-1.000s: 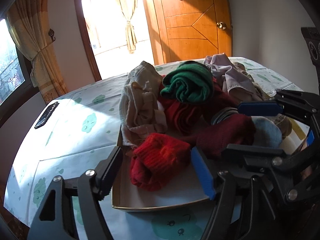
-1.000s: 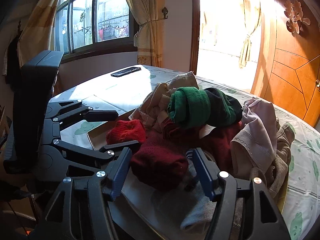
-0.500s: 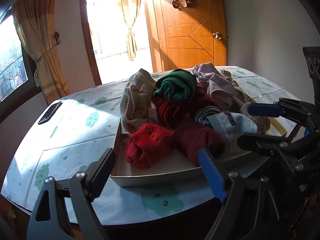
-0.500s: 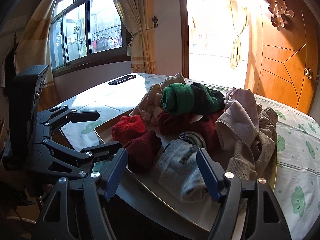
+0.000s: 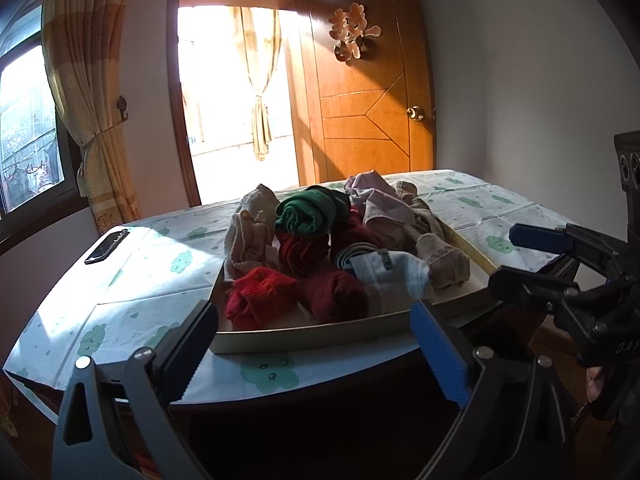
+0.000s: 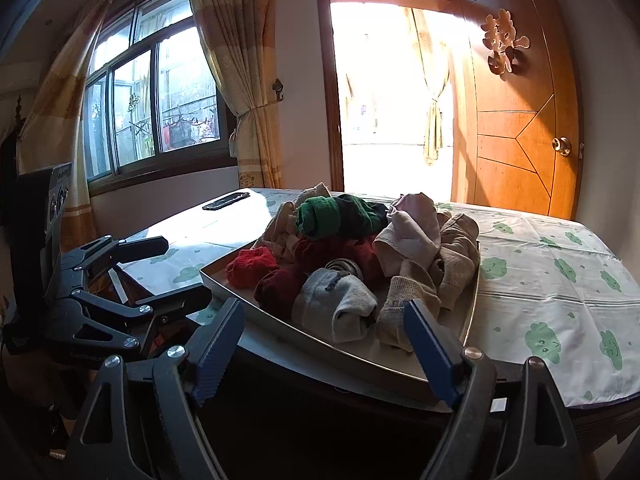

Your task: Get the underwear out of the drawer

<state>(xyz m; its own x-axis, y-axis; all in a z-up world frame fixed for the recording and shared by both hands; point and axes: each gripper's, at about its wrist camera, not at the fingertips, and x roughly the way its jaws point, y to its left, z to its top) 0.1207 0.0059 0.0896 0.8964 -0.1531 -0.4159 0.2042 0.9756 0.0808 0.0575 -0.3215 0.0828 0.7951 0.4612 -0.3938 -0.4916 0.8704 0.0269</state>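
The left gripper (image 5: 316, 346) fills the bottom of the left wrist view with its 2 blue-padded fingers spread wide. Its jaws have just been opening, and nothing lies between them. They frame the near wall of the drawer (image 5: 304, 338) without touching it.

The right gripper (image 6: 326, 350) sits at the bottom of the right wrist view, also spread. Its jaws have just been opening too and hold nothing. It appears again at the right edge of the left wrist view.

The drawer is a shallow, pale tray resting on the table (image 5: 132, 280), which is covered by a white cloth printed with green clouds. In the left wrist view it lies at centre frame, its near edge close to the table's front edge.

The underwear and socks are heaped inside it:
- a bright red rolled piece (image 5: 260, 296) at the front left
- a dark red roll (image 5: 334, 294) just to its right
- a grey sock (image 5: 394, 270) beside that
- a green roll (image 5: 308, 212) on top of the heap
- a pale pink garment (image 5: 380, 204) at the upper right
- a beige garment (image 5: 250, 228) at the left
- a tan sock (image 5: 442, 258) toward the right wall

A black phone (image 5: 106, 246) lies on the cloth at the left, well apart from the drawer. A wooden door (image 5: 372, 120) stands behind the table, with a bright doorway and tied curtains to its left.
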